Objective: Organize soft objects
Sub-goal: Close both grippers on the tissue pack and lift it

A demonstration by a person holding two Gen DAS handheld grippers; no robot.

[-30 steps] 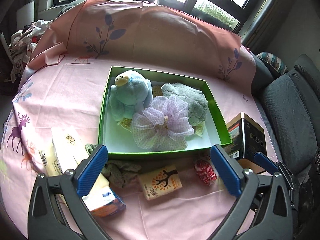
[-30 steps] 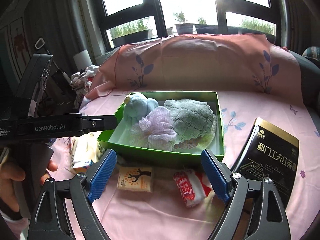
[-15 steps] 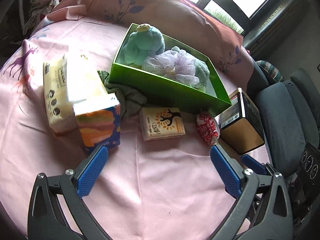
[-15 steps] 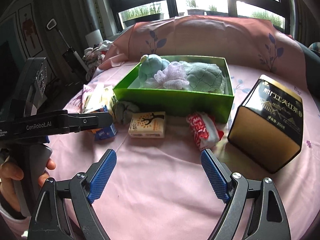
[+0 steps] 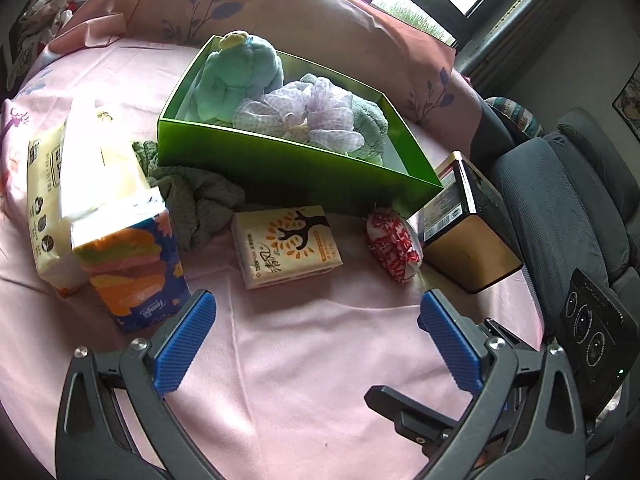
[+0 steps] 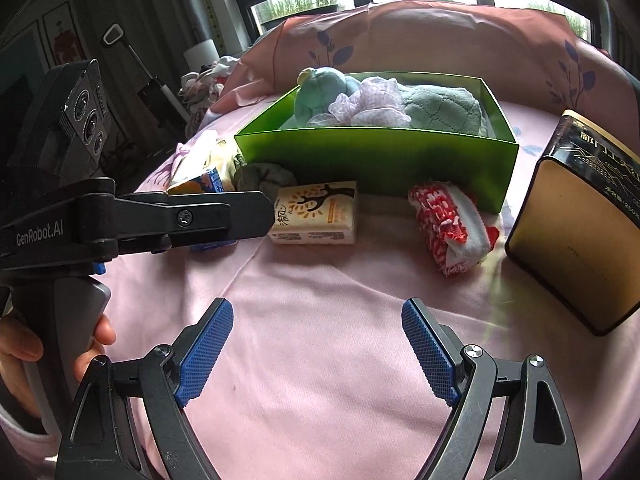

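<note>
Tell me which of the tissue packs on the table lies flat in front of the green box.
The small cream pack with the tree print. It lies flat before the green box; the other two packs stand off to the left.

Both wrist views low over table, facing green box [image 5: 280, 168] [image 6: 372, 156]; left view from farther left.

Glossy green box [image 5: 280, 168], matt pink cloth [image 5: 304, 360]

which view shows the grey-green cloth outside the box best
The left wrist view. There the cloth lies crumpled in the open between the tissue packs and the green box, most of it visible. In the right wrist view only a small bunch of the cloth shows, partly hidden behind the left gripper's arm.
</note>
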